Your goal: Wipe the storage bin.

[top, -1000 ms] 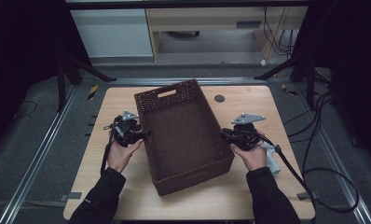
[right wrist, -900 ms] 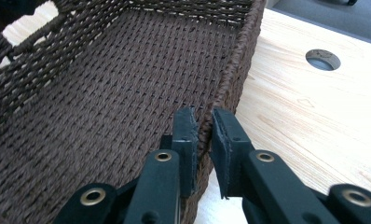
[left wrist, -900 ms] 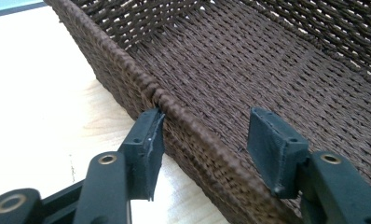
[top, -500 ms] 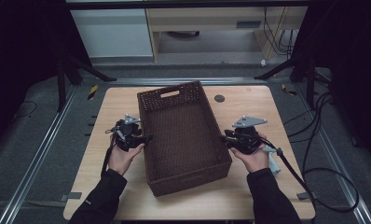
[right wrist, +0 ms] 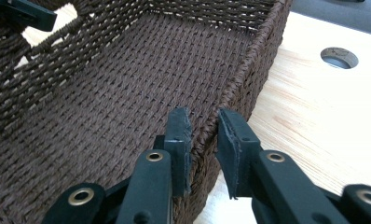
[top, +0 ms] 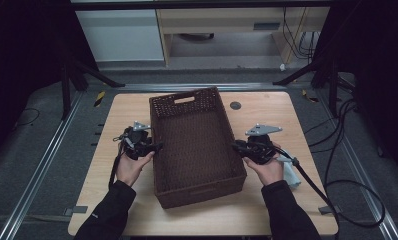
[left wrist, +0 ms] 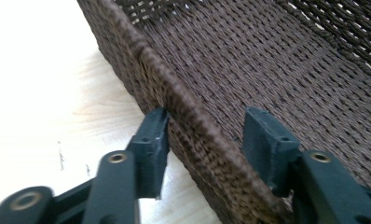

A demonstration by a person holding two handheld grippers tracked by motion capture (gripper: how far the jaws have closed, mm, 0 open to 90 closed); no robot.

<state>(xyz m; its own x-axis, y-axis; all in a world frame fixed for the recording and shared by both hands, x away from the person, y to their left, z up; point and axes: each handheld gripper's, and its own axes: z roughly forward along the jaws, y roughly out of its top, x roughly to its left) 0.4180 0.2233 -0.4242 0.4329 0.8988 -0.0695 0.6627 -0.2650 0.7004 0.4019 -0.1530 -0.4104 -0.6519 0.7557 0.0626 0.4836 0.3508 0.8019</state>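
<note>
A brown woven basket (top: 197,145) stood in the middle of the pale wooden surface (top: 267,215), its long sides running near to far and its handle cut-out at the far end. The left tongs (top: 154,148) straddled the basket's left rim: in the left gripper view (left wrist: 207,135) the outer jaw lay against the outside of the wall while the inner jaw stood clear of the weave inside, so the tongs were released. The right tongs (top: 235,146) had just been closing on the right rim; in the right gripper view (right wrist: 203,140) the two jaws sat close on either side of the wall, and whether they pinched it could not be told. A pale cloth (top: 289,172) lay on the surface just right of the right hand (top: 268,167). A round hole (top: 235,105) showed near the basket's far right corner.
</note>
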